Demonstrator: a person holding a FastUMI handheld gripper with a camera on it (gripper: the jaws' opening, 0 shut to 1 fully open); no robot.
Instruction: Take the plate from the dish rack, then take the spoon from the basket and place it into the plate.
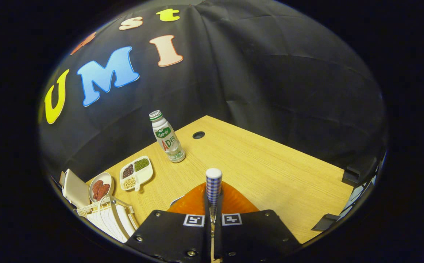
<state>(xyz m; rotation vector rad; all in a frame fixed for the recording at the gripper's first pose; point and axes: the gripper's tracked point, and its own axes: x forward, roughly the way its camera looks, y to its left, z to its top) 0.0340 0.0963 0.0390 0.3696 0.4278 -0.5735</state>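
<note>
the claw [212,219] is pinching a spoon with a blue-and-white checked handle [214,188], both fingers pressed close on it, its white-capped end standing up. just beyond the fingers lies the translucent orange plate [234,202] on the pale wooden worktop [270,164], already out of the white wire dish rack [106,215]. the step in hand looks like the placing: lower the spoon over the plate, then spread the fingers

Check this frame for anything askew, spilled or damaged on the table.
Nothing looks spilled or damaged. The claw is shut on the spoon, its checkered handle pointing up, above the orange plate. The bottle appears to lean, likely from the lens. The divided dish of beans and the dish rack look orderly.
</note>
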